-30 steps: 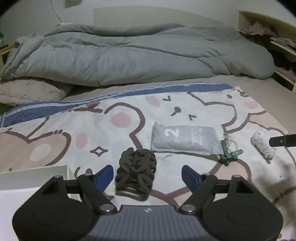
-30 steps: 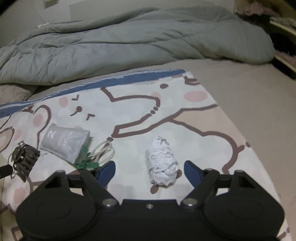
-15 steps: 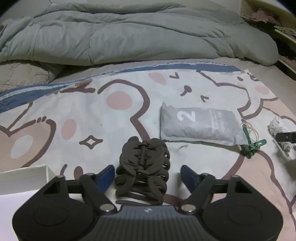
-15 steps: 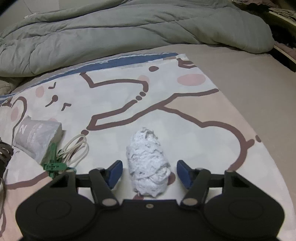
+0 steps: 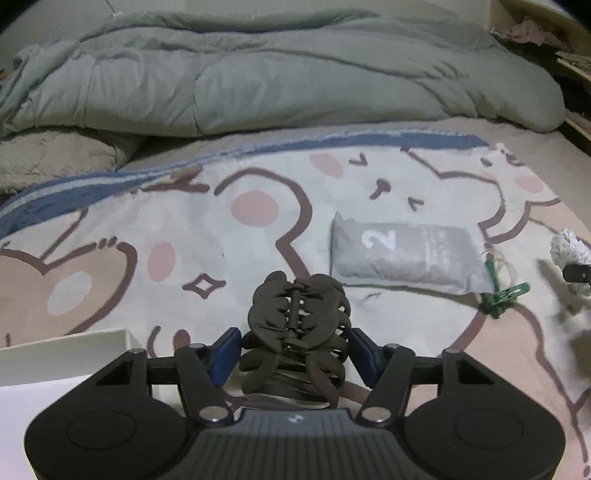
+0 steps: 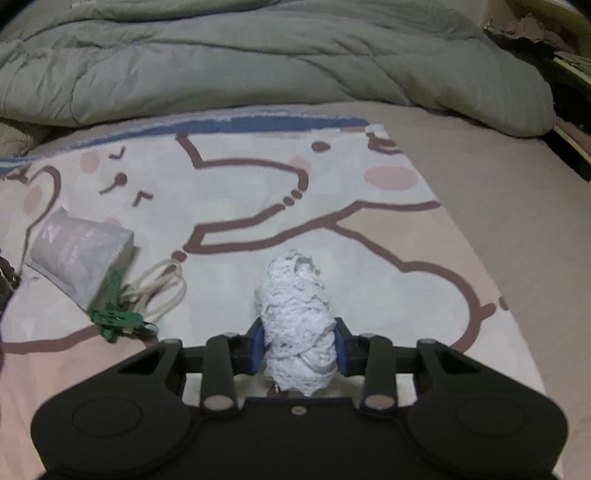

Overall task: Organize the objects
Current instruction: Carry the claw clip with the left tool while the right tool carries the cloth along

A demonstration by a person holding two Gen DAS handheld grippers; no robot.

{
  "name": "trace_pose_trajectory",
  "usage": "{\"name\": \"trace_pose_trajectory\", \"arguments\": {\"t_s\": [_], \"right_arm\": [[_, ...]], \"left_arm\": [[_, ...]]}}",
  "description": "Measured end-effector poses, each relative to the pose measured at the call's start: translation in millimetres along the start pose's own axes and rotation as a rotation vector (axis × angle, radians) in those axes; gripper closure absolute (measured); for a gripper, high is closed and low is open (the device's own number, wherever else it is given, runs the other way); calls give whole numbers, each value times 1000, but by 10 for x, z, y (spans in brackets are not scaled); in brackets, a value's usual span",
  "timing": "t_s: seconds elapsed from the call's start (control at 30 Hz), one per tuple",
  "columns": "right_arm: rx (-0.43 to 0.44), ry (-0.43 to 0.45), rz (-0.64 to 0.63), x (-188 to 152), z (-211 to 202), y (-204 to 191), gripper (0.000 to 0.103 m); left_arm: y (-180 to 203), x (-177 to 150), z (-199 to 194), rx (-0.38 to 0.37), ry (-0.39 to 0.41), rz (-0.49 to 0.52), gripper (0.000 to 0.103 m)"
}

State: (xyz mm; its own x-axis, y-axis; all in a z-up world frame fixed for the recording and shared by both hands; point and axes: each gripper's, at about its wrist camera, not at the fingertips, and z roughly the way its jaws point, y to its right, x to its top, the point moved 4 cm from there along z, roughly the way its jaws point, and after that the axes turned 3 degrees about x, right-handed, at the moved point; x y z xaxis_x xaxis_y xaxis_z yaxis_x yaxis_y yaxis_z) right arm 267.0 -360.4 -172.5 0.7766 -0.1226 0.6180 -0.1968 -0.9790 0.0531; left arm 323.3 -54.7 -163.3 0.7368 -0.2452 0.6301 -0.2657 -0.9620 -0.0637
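A dark brown hair claw clip (image 5: 297, 332) lies on the bear-print blanket (image 5: 221, 236), and my left gripper (image 5: 295, 356) is shut on it, blue pads touching both sides. My right gripper (image 6: 300, 349) is shut on a white bundle of lace (image 6: 295, 317), which also shows at the right edge of the left wrist view (image 5: 567, 247). A grey pouch marked 2 (image 5: 402, 254) lies between them, also in the right wrist view (image 6: 79, 254). A green clip (image 5: 502, 295) with pale elastic loops (image 6: 162, 291) lies beside the pouch.
A white box (image 5: 66, 354) stands at the lower left by my left gripper. A rumpled grey duvet (image 5: 258, 74) fills the far side of the bed. A shelf with clothes (image 5: 546, 33) stands at the right. Bare beige sheet (image 6: 498, 206) lies right of the blanket.
Both grippers have moved forward and closed: the left onto the hair claw clip, the right onto the white lace bundle. Both were open around them before.
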Motion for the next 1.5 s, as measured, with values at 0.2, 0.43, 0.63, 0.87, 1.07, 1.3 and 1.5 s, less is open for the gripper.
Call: {"name": "trace_pose_trajectory", "arguments": {"t_s": [0.2,0.43,0.63,0.87,1.07,1.3,1.5], "right_arm": [[40,56,17,70,-350,-34,66],[72,109,35,98,-777,-117,66],[106,162,44,98,-1152,-209,66],[150,189,45,67,-1485,-437,66],[191,203,37,49,-1674,-761,66],[267,206,6,44,-1825,-1331,66],[333,201,-26,25,-1912,-1873,66]], "left_arm": [[-49,32,-381,11,49,-26,40],[-137,13,-799,34,88,-68,40],[-175,-6,-1185,37,130,-91,40],[-222,-70,-1563,27,166,-102,40],[-425,-207,-1805,40,169,-132,40],[-859,-389,-2003,80,171,-180,39],[-1305,-547,-2137,115,169,-239,39]]}}
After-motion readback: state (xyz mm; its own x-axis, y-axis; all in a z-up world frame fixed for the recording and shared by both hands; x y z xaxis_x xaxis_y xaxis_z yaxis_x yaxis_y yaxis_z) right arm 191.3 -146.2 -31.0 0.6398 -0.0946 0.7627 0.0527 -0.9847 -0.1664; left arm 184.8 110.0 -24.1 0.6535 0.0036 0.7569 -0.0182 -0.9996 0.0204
